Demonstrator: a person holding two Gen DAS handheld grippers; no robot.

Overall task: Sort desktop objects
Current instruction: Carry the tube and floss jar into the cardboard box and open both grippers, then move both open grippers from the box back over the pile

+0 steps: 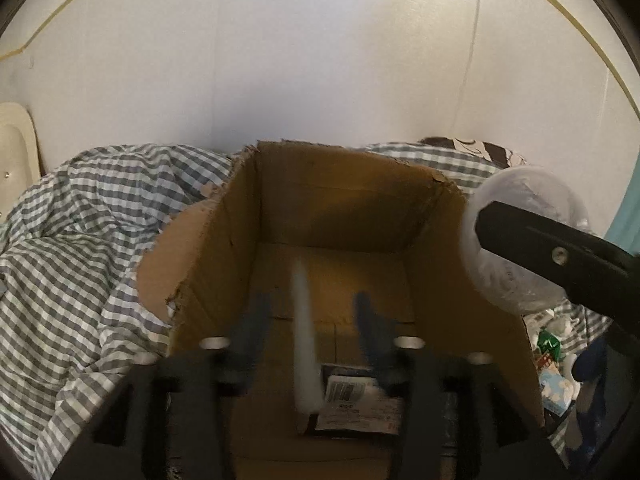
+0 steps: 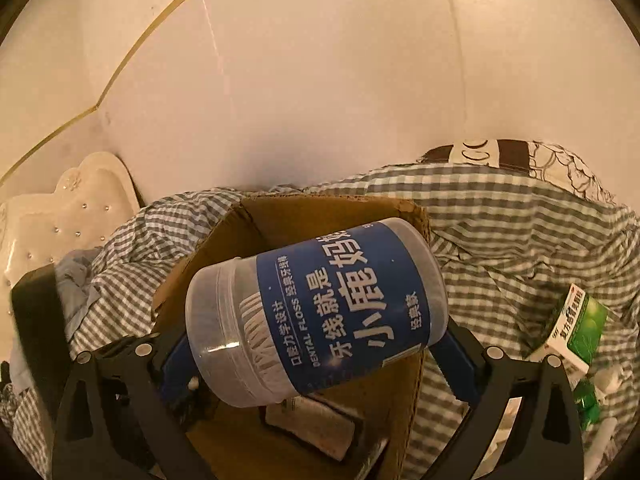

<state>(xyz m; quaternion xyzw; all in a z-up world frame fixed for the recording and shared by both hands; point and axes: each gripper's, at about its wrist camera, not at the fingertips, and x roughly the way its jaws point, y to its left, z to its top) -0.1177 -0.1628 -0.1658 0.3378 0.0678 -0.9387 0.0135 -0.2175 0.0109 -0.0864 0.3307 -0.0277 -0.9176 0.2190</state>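
Note:
An open cardboard box (image 1: 340, 200) sits on a checked cover. My left gripper (image 1: 310, 304) hangs over it, open, with its dark fingers blurred. A blurred white stick-like thing (image 1: 304, 344) shows between the fingers, touching neither. On the box floor lies a flat packet with a barcode label (image 1: 352, 396). My right gripper (image 2: 316, 352) is shut on a clear dental floss jar (image 2: 320, 312) with a blue label, held tilted above the box's near right corner (image 2: 412, 208). In the left wrist view the jar (image 1: 516, 280) and one right finger (image 1: 528, 236) show beside the box's right wall.
A grey-and-white checked bedcover (image 1: 80, 240) surrounds the box. A green-and-white medicine carton (image 2: 572, 328) and other small items (image 1: 556, 360) lie to the right of the box. A cream padded headboard (image 2: 80, 208) stands at the left against a white wall.

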